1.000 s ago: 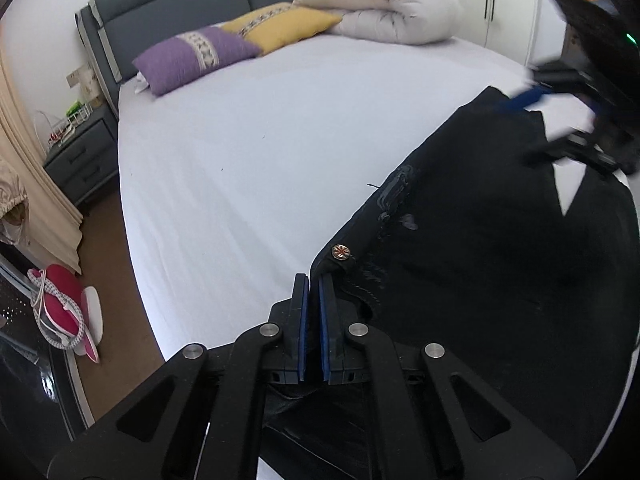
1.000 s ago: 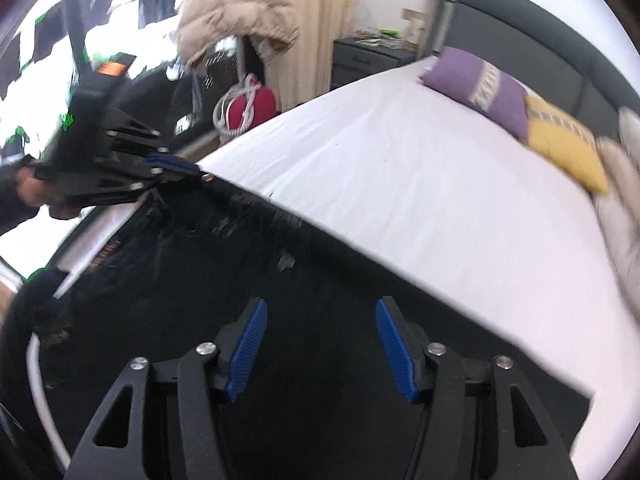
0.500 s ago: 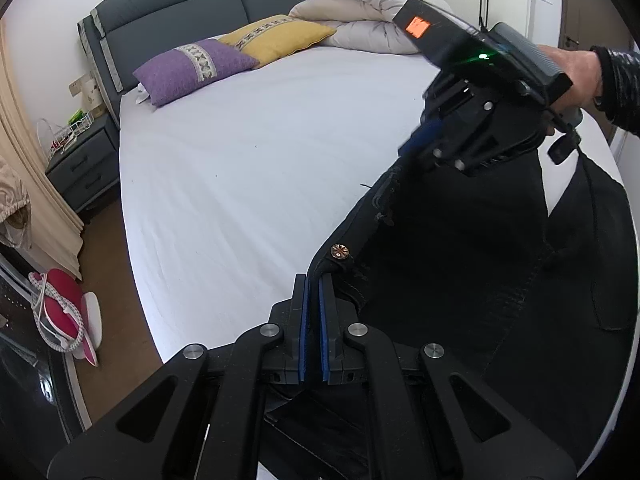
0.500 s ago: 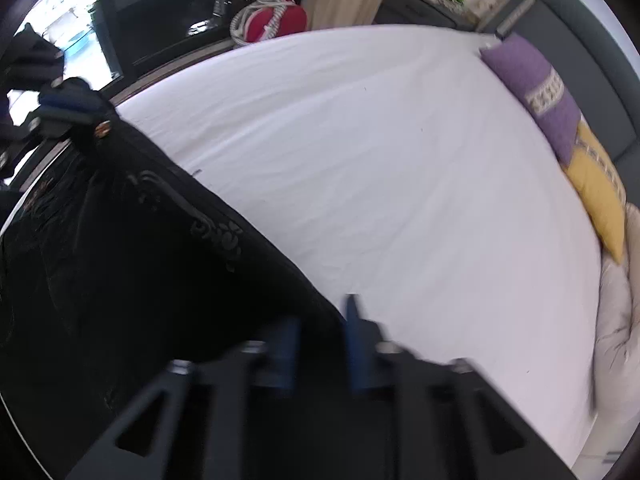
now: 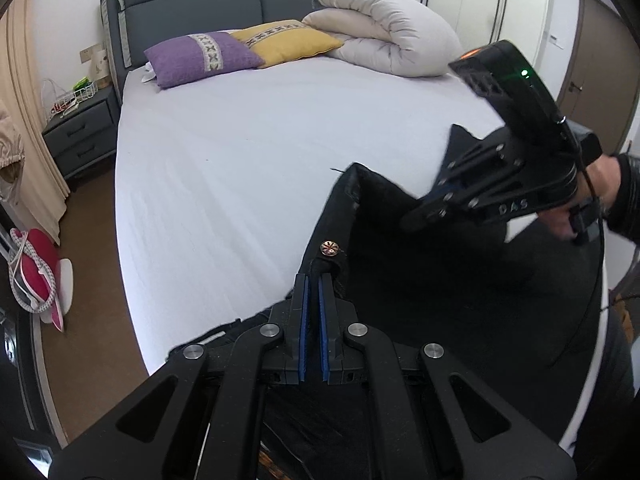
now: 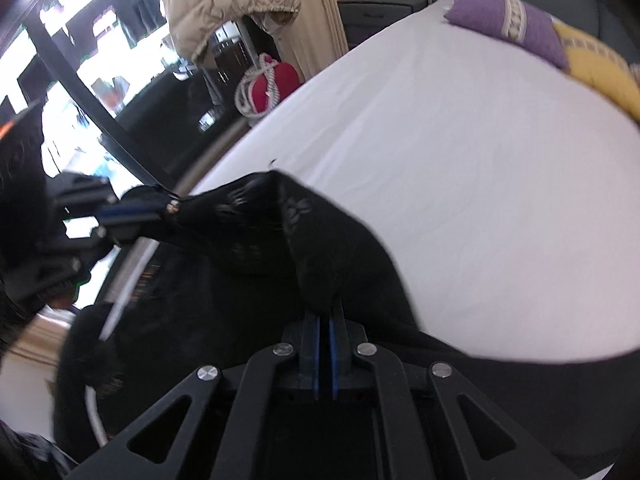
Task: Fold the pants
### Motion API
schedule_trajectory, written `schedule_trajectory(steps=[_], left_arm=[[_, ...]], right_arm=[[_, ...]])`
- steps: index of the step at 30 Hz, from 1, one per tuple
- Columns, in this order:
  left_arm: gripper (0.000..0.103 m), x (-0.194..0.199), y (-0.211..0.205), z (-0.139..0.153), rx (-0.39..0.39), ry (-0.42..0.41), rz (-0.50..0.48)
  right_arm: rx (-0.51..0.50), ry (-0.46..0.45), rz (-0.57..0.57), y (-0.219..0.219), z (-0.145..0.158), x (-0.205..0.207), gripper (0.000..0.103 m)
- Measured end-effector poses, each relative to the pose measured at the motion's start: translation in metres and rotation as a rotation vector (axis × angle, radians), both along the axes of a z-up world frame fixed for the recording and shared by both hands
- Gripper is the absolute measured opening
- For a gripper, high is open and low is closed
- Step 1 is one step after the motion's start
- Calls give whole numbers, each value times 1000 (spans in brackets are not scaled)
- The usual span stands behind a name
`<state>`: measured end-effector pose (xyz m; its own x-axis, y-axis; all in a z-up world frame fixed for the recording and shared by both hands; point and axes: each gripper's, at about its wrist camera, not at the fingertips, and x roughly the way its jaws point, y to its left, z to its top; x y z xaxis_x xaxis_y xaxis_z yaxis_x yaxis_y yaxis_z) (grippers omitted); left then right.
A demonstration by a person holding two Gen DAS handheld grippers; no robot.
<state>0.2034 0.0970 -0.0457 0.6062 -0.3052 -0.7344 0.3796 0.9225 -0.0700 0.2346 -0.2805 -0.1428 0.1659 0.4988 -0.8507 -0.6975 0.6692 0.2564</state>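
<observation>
Pants [image 5: 420, 280], pillows [image 5: 200, 58] on bed [image 5: 260, 152]

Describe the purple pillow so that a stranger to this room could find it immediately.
Start at the grey headboard of the bed. The purple pillow lies just below it, nearest the nightstand. Unlike the yellow pillow beside it, it is purple with a pale patterned band.

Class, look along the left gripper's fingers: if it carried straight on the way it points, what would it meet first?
The black pants it already pinches: the left gripper is shut on their waistband beside the copper button. Beyond that, probably the white bedsheet, though depth is unclear.
</observation>
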Motion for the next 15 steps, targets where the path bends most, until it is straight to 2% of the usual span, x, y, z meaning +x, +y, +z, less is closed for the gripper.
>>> schedule_trajectory(steps=[3, 5, 9, 13, 15], left_arm=[[3, -23, -10, 5, -3, 4, -20], [3, -43, -16, 5, -2, 14, -33], [3, -92, -28, -1, 0, 48, -81], [3, -142, -39, -11, -2, 106, -129], [3, -167, -54, -20, 35, 129, -157]], right_arm=[[37, 24, -2, -9, -1, -22, 5], [3, 3, 35, -12, -2, -45, 5], [-141, -90, 166, -23, -1, -111, 5], [-257, -179, 237, -37, -3, -168, 5], [-320, -227, 280, -37, -5, -200, 5]])
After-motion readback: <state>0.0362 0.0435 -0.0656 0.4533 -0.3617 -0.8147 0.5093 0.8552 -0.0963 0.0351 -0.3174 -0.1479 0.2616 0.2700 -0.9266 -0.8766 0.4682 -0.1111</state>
